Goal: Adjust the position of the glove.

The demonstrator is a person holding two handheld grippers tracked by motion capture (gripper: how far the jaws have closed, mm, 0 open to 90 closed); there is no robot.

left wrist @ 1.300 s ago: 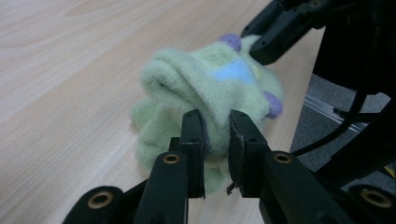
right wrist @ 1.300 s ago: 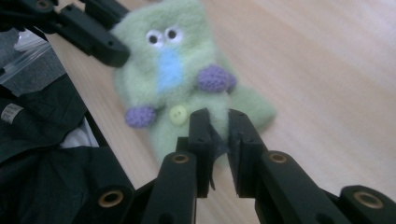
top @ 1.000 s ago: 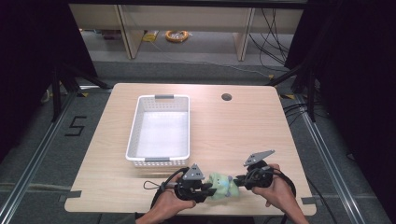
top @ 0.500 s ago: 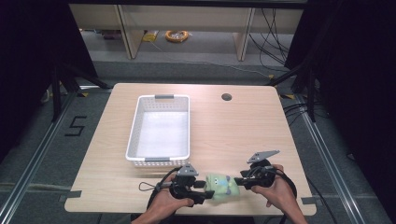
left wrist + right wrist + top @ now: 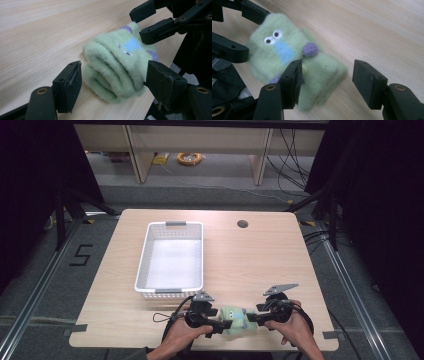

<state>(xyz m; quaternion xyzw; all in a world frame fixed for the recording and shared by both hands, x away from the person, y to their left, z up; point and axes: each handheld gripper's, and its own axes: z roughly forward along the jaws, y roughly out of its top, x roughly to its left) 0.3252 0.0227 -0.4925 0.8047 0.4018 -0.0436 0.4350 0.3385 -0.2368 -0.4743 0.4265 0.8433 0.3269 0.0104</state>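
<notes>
Folded fuzzy green sock [image 5: 235,318] — googly eyes, blue patch — flat near table's front edge.

Both grippers' jaws just opened, left gripper [image 5: 223,325], right gripper [image 5: 251,316], green sock [image 5: 235,317] released onto table

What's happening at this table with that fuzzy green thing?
A person is working with a two-jaw gripper in each hand. A folded green fuzzy sock with a little face lies at the near edge of the table. The left gripper and right gripper sit at either end of it. Both have just been opening their jaws, with the sock between them but no longer pinched. A white basket stands empty just beyond.
</notes>
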